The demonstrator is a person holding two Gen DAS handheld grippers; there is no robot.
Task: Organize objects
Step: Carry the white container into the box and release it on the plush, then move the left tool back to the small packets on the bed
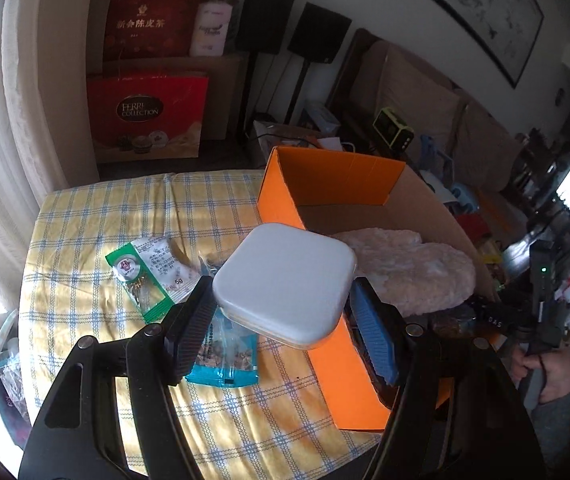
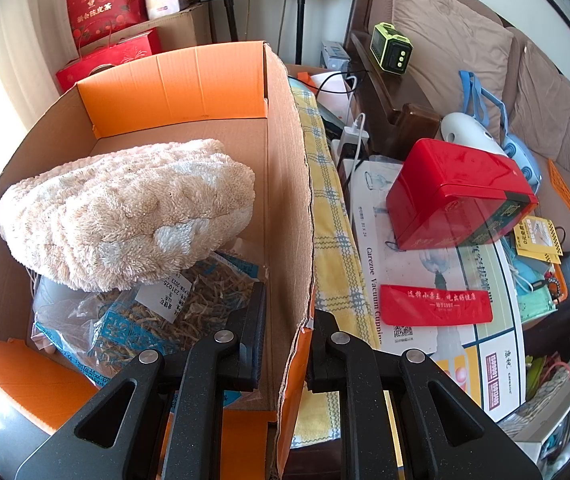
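cardboard box [image 1: 281, 184] on yellow checked tablecloth [image 1: 97, 220], cluttered living room

The far half of the box [image 2: 189, 80] floor is left bare, between the orange end flap and the plush [image 2: 125, 216]. The near half is taken up by the plush and the herb bag [image 2: 157, 312] beneath it. The box's right wall [image 2: 289, 208] is clamped by the right gripper [image 2: 285, 344]. On the cloth [image 1: 97, 216], open room is found beyond the green packet [image 1: 149, 276] and blue packet [image 1: 225, 356].
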